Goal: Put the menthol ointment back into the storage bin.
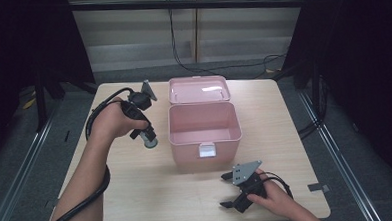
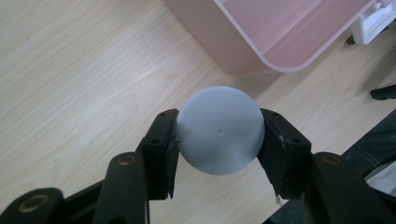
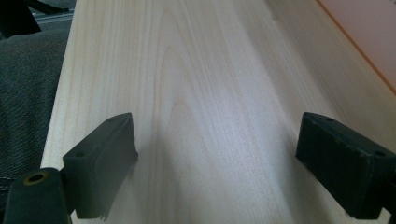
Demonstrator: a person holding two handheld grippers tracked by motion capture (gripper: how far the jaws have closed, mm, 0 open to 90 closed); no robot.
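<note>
My left gripper [image 1: 146,134] has its jaws clamped on a round grey cup [image 2: 220,129], one pad pressing each side, base end facing the camera. From the high view I see it held above the bench [image 1: 137,193], just beside the pink box [image 1: 205,135] at its 9 o'clock. The box stands open at the bench's centre, its lid [image 1: 199,89] laid back at 12 o'clock. My right gripper [image 1: 231,190] rests on the bench at 5 o'clock from the box, jaws spread wide with bare wood between them.
</note>
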